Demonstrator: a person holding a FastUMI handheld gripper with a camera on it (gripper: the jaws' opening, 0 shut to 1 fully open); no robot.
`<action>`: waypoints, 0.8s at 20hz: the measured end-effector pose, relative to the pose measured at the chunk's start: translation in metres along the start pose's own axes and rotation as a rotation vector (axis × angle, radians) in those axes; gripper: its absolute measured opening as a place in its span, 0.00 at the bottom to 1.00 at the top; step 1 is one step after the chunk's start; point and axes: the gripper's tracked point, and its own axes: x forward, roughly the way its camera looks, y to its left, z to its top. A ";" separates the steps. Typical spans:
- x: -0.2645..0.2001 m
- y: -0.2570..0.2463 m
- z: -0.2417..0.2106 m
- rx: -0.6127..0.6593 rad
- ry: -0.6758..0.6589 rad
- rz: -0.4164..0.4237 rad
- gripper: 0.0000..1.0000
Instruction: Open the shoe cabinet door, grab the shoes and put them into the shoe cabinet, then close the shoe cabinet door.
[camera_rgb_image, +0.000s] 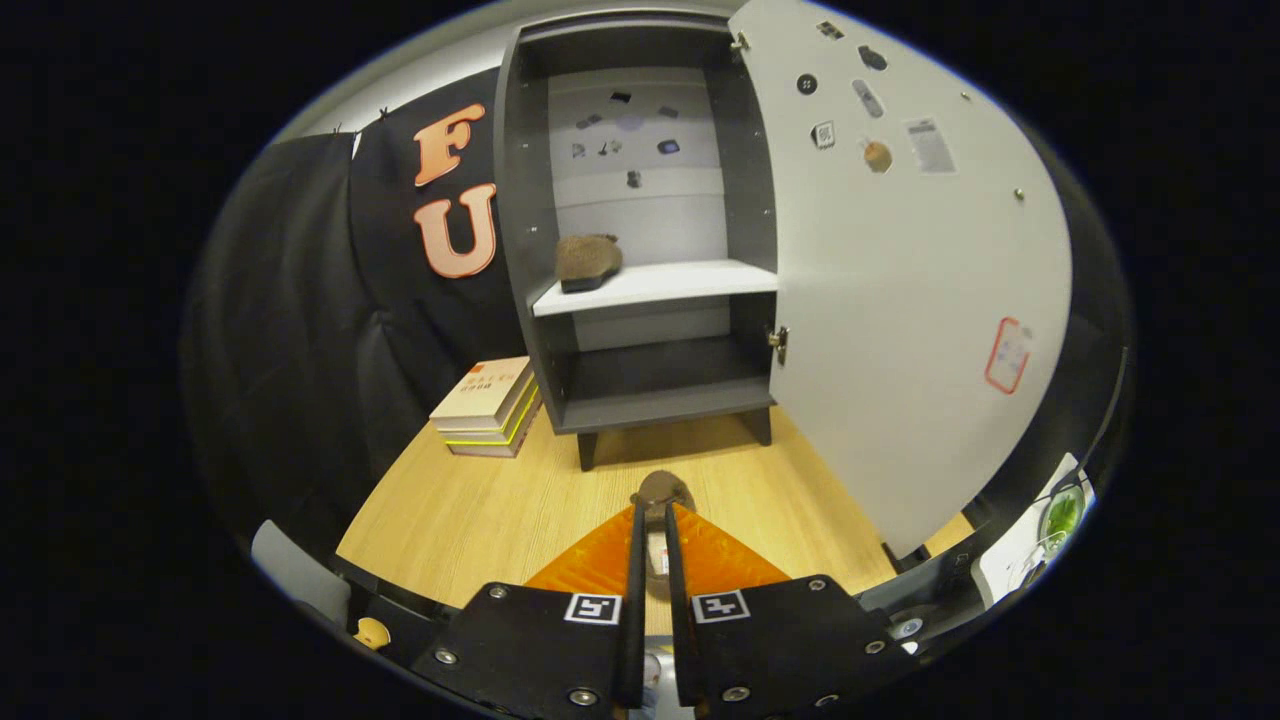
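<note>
Two shoes by my count: one brown shoe (587, 261) sits on the white middle shelf (660, 284) of the cabinet (640, 250), toward its left end; the second shoe (662, 492) is out in front of the cabinet on the wooden floor (470, 510), pinched between your fingers. One door (900, 290), swung wide open to the cabinet's right.

Your gripper (651, 510) is nearly closed, both orange fingers (600, 565) pressing on the near end of that second shoe; I can't tell whether it is lifted or resting on the floor.

Handling, as a judgement: looks like a soft fuzzy slipper, light, squashy, not fragile. Soft upper will deform under the pads, so it may sag or twist from a thin edge grip. Better hold is across the heel rim or sole edge, where it's stiffer.

Free shelf space lies right of the first shoe; bottom compartment of the cabinet is also empty.

Also one stack of books (488, 408), on the floor left of the cabinet.
</note>
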 end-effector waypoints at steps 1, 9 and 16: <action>0.011 0.002 -0.010 -0.005 0.029 0.011 0.12; 0.092 0.008 -0.071 -0.061 0.226 0.062 0.12; 0.150 0.006 -0.117 -0.093 0.351 0.078 0.12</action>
